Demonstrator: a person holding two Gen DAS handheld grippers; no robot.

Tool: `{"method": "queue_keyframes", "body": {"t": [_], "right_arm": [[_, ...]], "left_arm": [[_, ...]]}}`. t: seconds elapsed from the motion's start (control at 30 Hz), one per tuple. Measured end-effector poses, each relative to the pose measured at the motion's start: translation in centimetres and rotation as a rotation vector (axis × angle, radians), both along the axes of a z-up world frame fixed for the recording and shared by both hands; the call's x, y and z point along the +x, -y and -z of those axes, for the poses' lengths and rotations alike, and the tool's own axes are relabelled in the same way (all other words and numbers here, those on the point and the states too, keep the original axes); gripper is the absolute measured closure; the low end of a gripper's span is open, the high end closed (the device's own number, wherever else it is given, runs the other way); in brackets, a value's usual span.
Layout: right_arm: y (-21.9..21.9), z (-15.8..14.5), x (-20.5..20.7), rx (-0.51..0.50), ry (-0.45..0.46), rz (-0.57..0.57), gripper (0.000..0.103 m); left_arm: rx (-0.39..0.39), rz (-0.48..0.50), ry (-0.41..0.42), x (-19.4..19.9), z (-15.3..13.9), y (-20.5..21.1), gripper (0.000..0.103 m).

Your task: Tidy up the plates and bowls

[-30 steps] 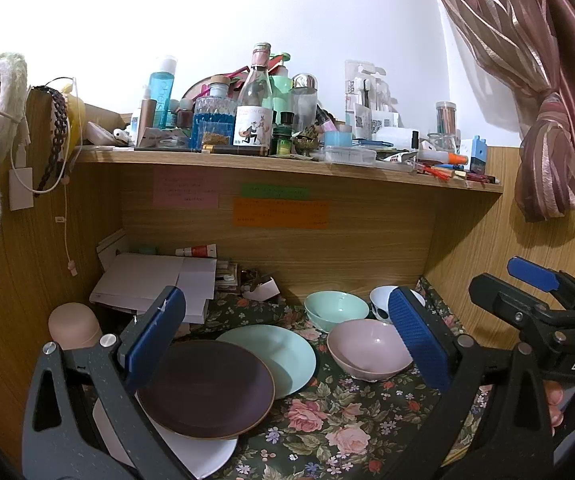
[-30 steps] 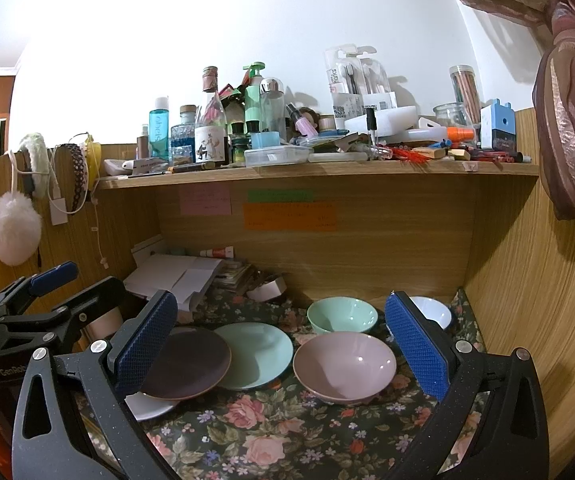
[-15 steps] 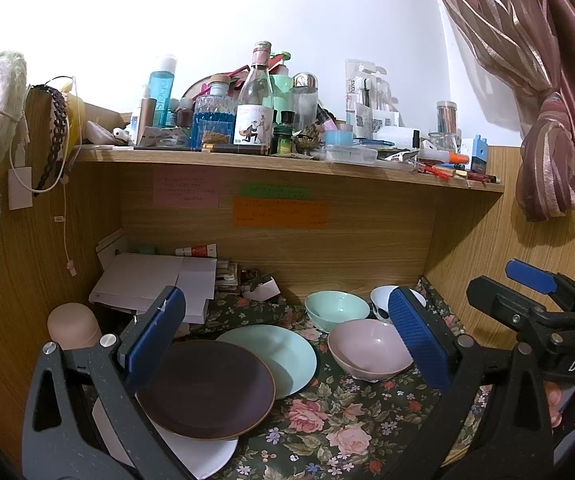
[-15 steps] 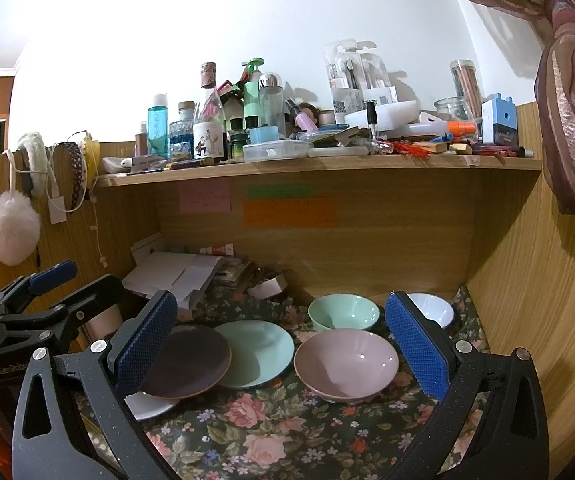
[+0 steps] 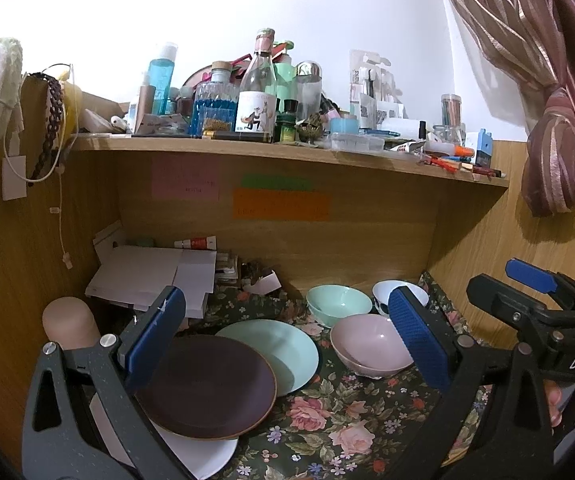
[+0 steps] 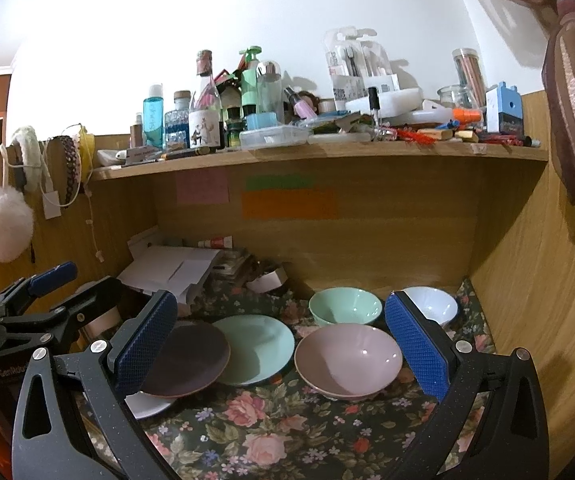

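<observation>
Plates and bowls lie spread on a dark floral cloth (image 6: 287, 428) in a wooden desk alcove. At the near left, a dark purple plate (image 5: 207, 384) rests on top of a white plate (image 5: 203, 454) and overlaps the near edge of a mint green plate (image 5: 283, 350) just to its right. Right of the green plate sits a pink bowl (image 6: 349, 360), upright; behind it, toward the back wall, stand a mint green bowl (image 6: 345, 306) and, further right, a white bowl (image 6: 433, 306), close together. The left gripper (image 5: 287, 344) hangs above the plates with its blue-padded fingers spread wide and nothing between them. The right gripper (image 6: 281, 344) hangs over the pink bowl and green plate, its blue pads equally wide apart and empty; neither touches any dish. In the far left corner sits a pile of white cardboard (image 6: 171, 270), and a rounded beige object (image 5: 69, 322) stands by the left wall. Pink, green and orange sticky notes (image 6: 289, 204) are stuck to the back panel beneath a shelf (image 6: 327, 152) crowded with bottles (image 6: 207, 112) and jars. A striped curtain (image 5: 559, 160) hangs tied at the right.
</observation>
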State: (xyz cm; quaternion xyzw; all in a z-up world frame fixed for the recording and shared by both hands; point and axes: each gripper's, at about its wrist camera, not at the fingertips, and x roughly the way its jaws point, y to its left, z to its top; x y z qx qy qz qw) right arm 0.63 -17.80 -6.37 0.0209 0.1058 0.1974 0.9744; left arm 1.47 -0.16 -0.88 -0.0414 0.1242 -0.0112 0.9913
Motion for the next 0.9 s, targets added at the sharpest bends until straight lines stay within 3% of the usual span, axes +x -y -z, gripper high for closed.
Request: {"method": "queue_keyframes", "body": {"t": [0.37,0.83,0.9], "right_arm": [[-1.9,2.1,3.6,-0.033,-0.112,-0.038,0.0],[-6.3,7.8,9.6,-0.104,-0.289,-0.167,0.0],[-7.0,8.5,10.5,-0.113,-0.316,-0.19,0.0]], "left_arm": [[-0.017,-0.021,-0.086,2.3,2.9,-2.0,0.0],[-0.059,-0.135,-0.289,6.7,9.2,-8.6,0.0],[-0.067,-0.151,-0.315,7.1,10.0,-9.5,0.005]]}}
